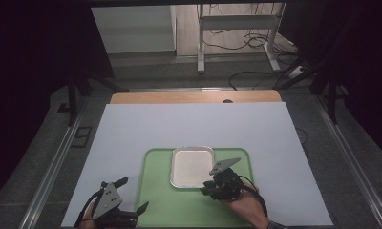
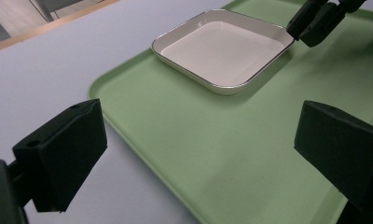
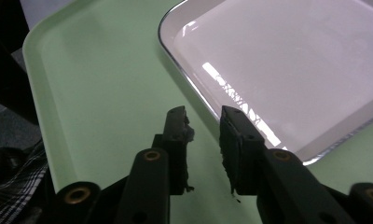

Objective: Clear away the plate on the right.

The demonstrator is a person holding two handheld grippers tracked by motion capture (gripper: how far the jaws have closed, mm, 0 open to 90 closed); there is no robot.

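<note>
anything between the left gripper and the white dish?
Nothing but bare green tray. In the left gripper view the stretch from the left gripper up to the white dish holds no objects.

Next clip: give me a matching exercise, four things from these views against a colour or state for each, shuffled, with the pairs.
Things:
1. serving tray
2. white dish
3. left gripper
4. right gripper

Descriptions:
A. jaws wide apart, nothing between them
B. green, lying on the pale table cover
C. jaws a narrow gap apart beside the dish rim
D. empty, resting on the tray

Pairs: 1-B, 2-D, 3-A, 4-C
</note>
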